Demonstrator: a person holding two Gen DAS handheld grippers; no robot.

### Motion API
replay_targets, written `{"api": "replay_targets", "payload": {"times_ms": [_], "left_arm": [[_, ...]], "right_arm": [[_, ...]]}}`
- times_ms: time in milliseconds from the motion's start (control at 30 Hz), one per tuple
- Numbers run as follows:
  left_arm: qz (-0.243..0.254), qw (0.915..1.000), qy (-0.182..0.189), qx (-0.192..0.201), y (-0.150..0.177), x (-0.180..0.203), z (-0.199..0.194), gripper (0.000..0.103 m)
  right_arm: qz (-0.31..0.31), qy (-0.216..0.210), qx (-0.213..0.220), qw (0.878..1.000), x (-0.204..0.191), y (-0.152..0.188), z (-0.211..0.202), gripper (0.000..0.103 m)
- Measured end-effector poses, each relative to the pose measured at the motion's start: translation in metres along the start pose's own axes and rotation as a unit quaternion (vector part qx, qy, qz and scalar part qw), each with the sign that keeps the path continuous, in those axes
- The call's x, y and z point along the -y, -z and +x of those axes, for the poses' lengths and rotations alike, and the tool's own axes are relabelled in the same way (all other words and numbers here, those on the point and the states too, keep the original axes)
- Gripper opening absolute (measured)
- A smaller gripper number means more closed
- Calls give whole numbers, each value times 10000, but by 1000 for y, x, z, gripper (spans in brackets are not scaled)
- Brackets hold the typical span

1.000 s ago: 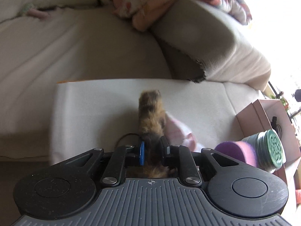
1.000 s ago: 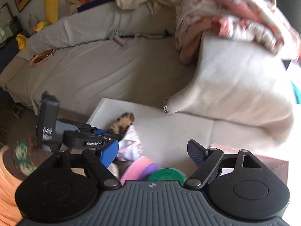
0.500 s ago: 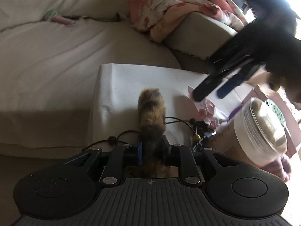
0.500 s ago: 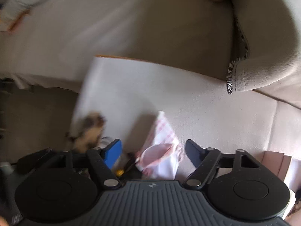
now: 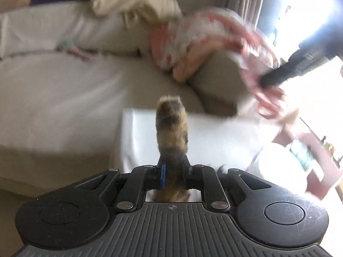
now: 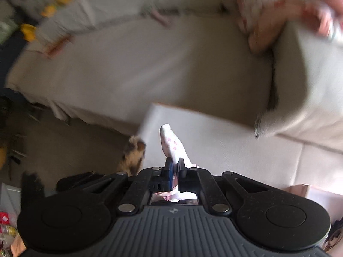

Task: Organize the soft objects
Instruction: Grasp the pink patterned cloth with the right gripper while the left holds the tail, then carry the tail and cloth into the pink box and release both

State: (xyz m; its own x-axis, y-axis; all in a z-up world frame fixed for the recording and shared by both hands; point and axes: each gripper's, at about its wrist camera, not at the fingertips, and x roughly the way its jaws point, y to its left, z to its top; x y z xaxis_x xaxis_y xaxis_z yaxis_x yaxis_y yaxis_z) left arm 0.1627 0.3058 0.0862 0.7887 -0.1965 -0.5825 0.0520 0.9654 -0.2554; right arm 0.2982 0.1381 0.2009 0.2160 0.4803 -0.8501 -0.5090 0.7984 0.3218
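A brown, striped furry toy (image 5: 171, 126) sticks up between the pads of my left gripper (image 5: 173, 165). The jaws are closing on it and the pads press its lower end. The toy (image 6: 134, 156) also shows low left in the right wrist view. My right gripper (image 6: 174, 167) is shut on a white cloth with pink checks (image 6: 171, 143), which stands up from the pads. In the left wrist view the same cloth (image 5: 268, 98) hangs from the dark gripper at the right. Both grippers hover over a white cushion (image 5: 214, 132). Both views are blurred.
A beige sofa (image 5: 64, 96) fills the back, with a pink patterned blanket (image 5: 203, 42) heaped on its armrest (image 6: 304, 81). A cream throw (image 5: 133, 2) and toys lie further back. A white container (image 5: 283, 167) and a pinkish box (image 5: 315, 152) stand to the right.
My right gripper has shut on the pink-checked cloth and lifted it off the white cushion. My left gripper, still gripping the furry toy, has moved and tilted up, so more sofa shows.
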Motion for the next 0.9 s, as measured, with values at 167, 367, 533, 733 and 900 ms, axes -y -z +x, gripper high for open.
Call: {"api": "replay_targets", "payload": {"times_ms": [167,367,533,733,900], "left_arm": [[193,9970,122,735,-62,45,-68,16],[962,9816,631,1527,-127,153,-133,16],[1617,9610,1188,1905,-168,253,-157,16],[2062,9405,1656,2135,-186,339,-158,16],[1965,9475,2026,1505,-179,359,-108,16]], "right_arm": [[-297,-351,1087,9930,6,31,-109,3],[-227,-325,2237,9738,59,78,-223,4],[64,-115,2651,9641,109,114,-272,4],[427,-87,2847,9576,162,148,-300,4],[596,9,2982,9526,187,171,-317,4]]}}
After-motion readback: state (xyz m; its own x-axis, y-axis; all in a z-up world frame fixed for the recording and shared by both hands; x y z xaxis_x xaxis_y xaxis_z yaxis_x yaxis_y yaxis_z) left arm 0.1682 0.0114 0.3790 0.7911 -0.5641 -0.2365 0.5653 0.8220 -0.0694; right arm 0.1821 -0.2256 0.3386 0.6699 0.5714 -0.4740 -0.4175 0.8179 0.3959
